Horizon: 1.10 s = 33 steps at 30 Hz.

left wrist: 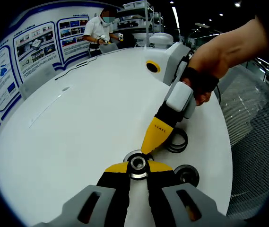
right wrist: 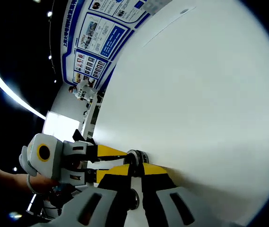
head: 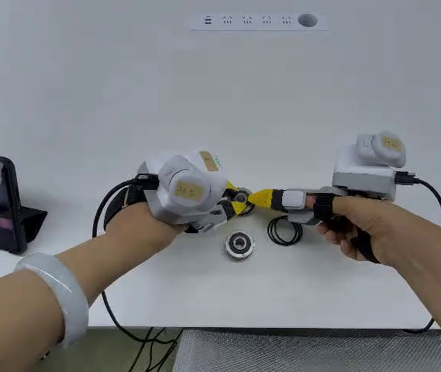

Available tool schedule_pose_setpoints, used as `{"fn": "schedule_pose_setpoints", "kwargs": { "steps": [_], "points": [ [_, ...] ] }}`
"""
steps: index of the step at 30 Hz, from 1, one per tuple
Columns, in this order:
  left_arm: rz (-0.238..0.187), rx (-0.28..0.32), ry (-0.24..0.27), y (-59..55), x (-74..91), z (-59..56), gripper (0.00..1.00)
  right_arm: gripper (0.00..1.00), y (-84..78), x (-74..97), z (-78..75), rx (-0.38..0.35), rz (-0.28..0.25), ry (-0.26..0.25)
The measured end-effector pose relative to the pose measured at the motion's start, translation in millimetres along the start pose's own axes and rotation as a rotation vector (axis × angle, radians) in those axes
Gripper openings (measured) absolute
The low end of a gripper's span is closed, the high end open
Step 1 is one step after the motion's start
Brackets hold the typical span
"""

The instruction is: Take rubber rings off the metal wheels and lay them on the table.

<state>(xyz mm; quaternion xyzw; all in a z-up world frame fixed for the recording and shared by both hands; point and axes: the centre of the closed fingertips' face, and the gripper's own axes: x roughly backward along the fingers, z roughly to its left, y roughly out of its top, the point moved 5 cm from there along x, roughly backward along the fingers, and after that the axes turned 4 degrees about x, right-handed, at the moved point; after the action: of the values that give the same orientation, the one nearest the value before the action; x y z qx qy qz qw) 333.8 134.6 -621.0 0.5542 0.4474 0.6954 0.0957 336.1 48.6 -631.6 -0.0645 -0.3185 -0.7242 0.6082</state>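
Left hand-held gripper [left wrist: 138, 170] clamping wheel [left wrist: 138, 162], right [left wrist: 149, 145] seemingly too

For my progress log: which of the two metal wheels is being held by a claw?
The wheel clamped between the left claw's yellow tips, with the right claw at its rim. The other wheel lies free on the table.

White table [head: 88, 93], blue-framed wall posters [left wrist: 30, 52], bright ceiling strip lights [left wrist: 176, 16] overhead.
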Motion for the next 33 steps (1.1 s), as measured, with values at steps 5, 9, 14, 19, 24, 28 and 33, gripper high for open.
{"fn": "schedule_pose_setpoints", "kwargs": {
  "steps": [5,9,14,19,24,28,33],
  "points": [
    [-0.001,0.002,0.001,0.2,0.4,-0.3,0.14,0.05,0.3,-0.6,-0.8,0.010,0.003,-0.011],
    [0.000,0.002,0.000,0.0,0.3,-0.2,0.14,0.05,0.7,-1.0,-1.1,0.009,0.004,-0.011],
    [0.002,0.003,0.001,0.0,0.0,-0.1,0.14,0.02,2.4,-0.2,-1.8,0.007,0.000,-0.010],
    [0.003,0.004,0.000,0.0,-0.4,0.0,0.14,0.02,2.5,0.0,-1.5,0.011,-0.003,-0.014],
    [0.002,0.006,-0.002,0.3,-0.1,-0.1,0.14,0.02,2.9,-0.1,1.0,0.018,-0.007,-0.016],
    [0.002,0.008,-0.002,-0.2,-0.5,0.2,0.14,0.01,3.2,-0.9,2.4,0.019,-0.010,-0.013],
    [0.000,0.007,-0.003,0.0,-0.2,-0.1,0.14,0.01,3.0,-1.6,5.0,0.018,-0.015,-0.010]
  ]
}}
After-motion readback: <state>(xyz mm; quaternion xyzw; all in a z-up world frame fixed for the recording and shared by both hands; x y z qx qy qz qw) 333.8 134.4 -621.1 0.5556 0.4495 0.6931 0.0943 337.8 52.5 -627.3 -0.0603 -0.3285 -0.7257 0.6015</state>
